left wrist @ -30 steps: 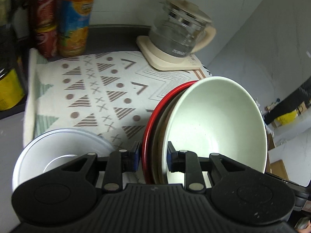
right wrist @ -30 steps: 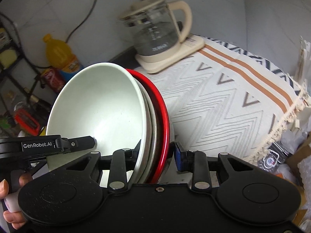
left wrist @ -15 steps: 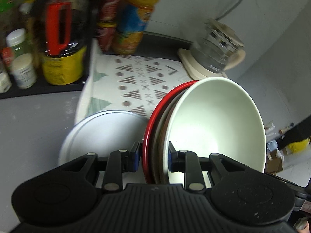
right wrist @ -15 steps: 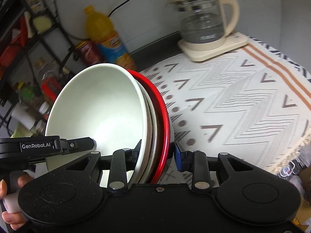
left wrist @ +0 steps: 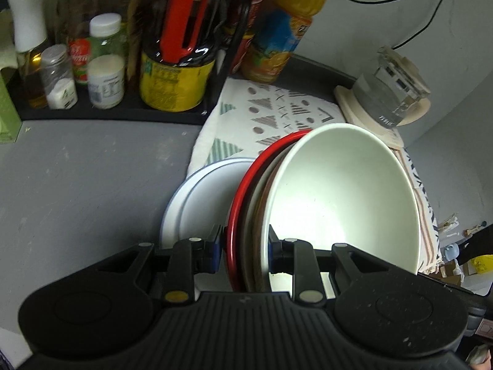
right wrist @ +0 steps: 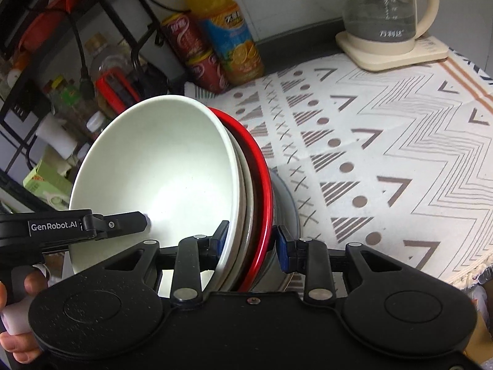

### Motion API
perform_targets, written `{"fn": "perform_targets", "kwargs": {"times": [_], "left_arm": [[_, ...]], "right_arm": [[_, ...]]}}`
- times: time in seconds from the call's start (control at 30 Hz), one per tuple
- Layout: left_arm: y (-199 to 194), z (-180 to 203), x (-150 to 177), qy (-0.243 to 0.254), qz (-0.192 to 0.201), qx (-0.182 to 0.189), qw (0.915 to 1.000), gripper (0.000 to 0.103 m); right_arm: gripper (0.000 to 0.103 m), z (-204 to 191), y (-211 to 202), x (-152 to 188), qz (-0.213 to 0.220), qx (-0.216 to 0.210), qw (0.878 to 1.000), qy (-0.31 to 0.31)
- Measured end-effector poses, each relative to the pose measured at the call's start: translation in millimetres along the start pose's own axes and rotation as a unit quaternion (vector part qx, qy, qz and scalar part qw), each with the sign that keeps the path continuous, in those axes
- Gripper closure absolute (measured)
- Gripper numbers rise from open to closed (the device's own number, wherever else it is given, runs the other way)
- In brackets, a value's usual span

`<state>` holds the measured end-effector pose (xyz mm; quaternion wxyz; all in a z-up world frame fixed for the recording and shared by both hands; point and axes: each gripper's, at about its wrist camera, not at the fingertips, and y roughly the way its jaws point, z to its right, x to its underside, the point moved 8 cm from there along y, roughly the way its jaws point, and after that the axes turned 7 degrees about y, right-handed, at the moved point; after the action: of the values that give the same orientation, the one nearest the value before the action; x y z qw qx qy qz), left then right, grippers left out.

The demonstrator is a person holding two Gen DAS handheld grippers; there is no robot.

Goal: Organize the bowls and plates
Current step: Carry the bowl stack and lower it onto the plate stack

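Note:
A nested stack hangs in the air, held from both sides: a pale green bowl [left wrist: 345, 197] on top, brownish dishes under it and a red plate [left wrist: 246, 194] at the bottom. My left gripper [left wrist: 243, 246] is shut on the stack's rim. Opposite, my right gripper [right wrist: 251, 240] is also shut on the rim, pale green bowl [right wrist: 160, 172] to its left, red plate [right wrist: 262, 182] to its right. The left gripper's finger [right wrist: 120, 222] reaches into the bowl in the right wrist view. A white plate [left wrist: 200, 197] lies below the stack at the cloth's edge.
A patterned cloth [right wrist: 385, 141] covers the counter, bare grey counter [left wrist: 77, 185] beside it. A glass kettle [right wrist: 385, 21] stands on its cream base at the back. A black rack [left wrist: 117, 114] holds bottles and jars; an orange drink bottle [right wrist: 228, 37] and red cans [right wrist: 197, 58] stand nearby.
Both grippers have carried the stack leftward toward the rack end of the counter. The white plate now lies under the stack, and bottles and grey counter have come into view.

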<state>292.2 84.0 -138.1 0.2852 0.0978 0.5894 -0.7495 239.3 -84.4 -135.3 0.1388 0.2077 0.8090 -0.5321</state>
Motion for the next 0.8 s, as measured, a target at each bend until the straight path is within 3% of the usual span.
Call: {"fn": "perform_targets", "kwargs": {"times": [0.53, 0.73, 0.8], "left_arm": [[19, -21, 0, -0.030, -0.021, -0.013, 0.9993, 0.078], [24, -20, -8, -0.031, -0.019, -0.013, 0.9993, 0.078], [26, -20, -9, -0.030, -0.025, -0.006, 0.9992, 0.078]], "right_arm": [[0.072, -2, 33, 8, -0.053, 0.010, 0.998, 0.008], [0.068, -2, 37, 2, -0.055, 0.014, 0.998, 0.001], [0.061, -2, 38, 1, -0.056, 0.011, 0.998, 0.007]]}}
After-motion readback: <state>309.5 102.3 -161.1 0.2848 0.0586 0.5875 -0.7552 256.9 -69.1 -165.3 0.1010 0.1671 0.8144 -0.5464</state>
